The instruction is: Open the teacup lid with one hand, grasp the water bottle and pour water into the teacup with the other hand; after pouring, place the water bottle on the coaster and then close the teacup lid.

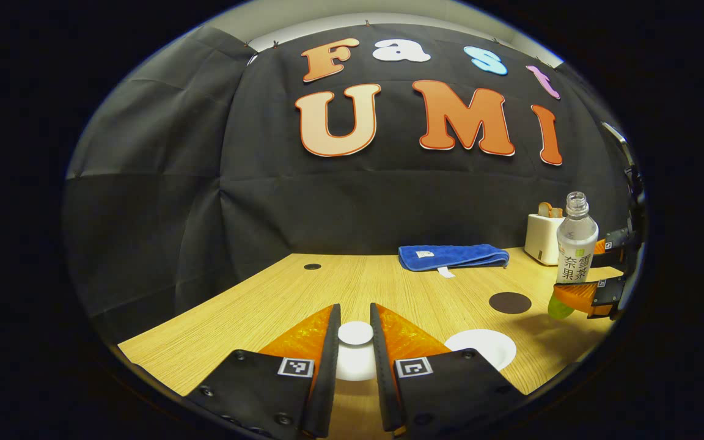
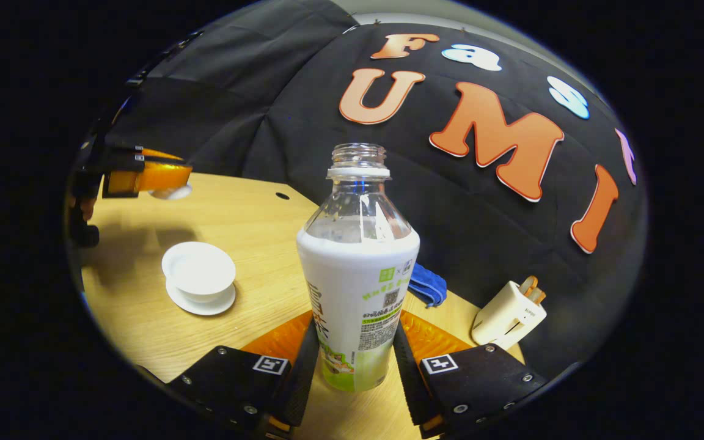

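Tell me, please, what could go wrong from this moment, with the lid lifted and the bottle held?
1. The bottle has no cap and is held low on its body by the right gripper; tipping it fast might splash water beside the teacup.
2. The left gripper pinches the lid by its small knob; the lid could slip and fall onto the table.

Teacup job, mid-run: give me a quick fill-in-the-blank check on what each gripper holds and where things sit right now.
1. The left gripper holds the teacup ____ between its fingers.
2. The right gripper is shut on the water ____.
3. The teacup stands on a white ____.
4. The dark round coaster lies on the ____.

Missing words: lid; bottle; saucer; table
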`<state>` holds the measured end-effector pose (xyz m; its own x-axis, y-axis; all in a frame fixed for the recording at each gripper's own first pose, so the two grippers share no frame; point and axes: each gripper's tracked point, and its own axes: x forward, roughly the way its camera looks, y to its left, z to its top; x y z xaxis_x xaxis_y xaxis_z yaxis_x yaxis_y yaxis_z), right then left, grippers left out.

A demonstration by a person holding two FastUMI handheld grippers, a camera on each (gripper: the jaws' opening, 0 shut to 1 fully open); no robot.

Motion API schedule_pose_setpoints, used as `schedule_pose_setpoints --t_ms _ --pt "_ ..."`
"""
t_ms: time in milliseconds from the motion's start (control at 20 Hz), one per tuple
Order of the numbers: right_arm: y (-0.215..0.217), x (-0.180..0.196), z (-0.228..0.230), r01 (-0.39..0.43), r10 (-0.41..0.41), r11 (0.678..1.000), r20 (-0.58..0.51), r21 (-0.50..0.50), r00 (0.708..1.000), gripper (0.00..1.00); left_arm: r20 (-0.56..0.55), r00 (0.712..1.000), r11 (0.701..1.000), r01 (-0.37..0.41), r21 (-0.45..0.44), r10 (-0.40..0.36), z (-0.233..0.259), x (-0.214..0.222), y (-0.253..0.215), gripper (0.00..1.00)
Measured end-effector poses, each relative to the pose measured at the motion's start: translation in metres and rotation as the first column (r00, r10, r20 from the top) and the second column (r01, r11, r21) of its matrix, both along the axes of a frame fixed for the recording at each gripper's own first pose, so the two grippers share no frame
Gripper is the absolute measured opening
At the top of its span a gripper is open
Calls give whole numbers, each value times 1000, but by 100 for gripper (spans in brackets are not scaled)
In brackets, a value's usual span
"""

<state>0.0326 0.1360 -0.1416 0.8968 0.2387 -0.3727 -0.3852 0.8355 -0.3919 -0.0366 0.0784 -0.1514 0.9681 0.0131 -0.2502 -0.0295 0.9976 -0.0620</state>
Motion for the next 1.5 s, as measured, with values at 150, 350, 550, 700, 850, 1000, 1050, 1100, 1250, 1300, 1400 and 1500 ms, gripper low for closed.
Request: schedule_pose_setpoints --t_ms 150,350,550,700,850,1000,1050,1100,1250,1300,1400,1500 --pt "1 -1 -4 -10 12 994 18 -109 1000 65 -20 1000 1000 -22 -13 22 -10 -3 9 31" --pt "2 0 -3 -34 48 972 55 -235 997 65 -17 999 999 -51 18 51 -10 -7 23 34" --pt "7 0 -7 -51 81 940 75 -338 994 65 -8 999 998 -54 17 54 -8 -9 26 34" --pt "15 -3 -17 -89 124 912 63 -400 990 65 -16 998 998 -56 16 57 -12 -11 28 35" --pt "20 -5 -16 -121 177 873 76 -473 981 65 -22 997 997 -71 43 72 -12 -12 37 35" --pt "21 0 -7 -117 220 823 121 -556 968 65 -15 998 996 -68 59 69 -7 -14 37 31" --pt "21 4 -5 -110 229 810 137 -576 964 61 -12 998 996 -65 61 66 -6 -13 36 31" --pt "21 7 -4 -113 246 791 143 -601 959 65 -12 998 996 -64 64 65 -5 -12 35 34" --pt "21 15 3 -115 297 734 165 -669 941 64 -2 998 995 -63 81 63 1 -11 38 35" --pt "21 16 5 -117 311 719 167 -685 935 65 1 998 994 -65 84 65 4 -11 40 35" --pt "22 19 5 -128 339 692 164 -710 926 62 2 997 993 -71 91 71 8 -11 44 35" --pt "22 21 4 -135 365 661 160 -738 917 64 7 997 992 -75 100 74 12 -11 49 35"
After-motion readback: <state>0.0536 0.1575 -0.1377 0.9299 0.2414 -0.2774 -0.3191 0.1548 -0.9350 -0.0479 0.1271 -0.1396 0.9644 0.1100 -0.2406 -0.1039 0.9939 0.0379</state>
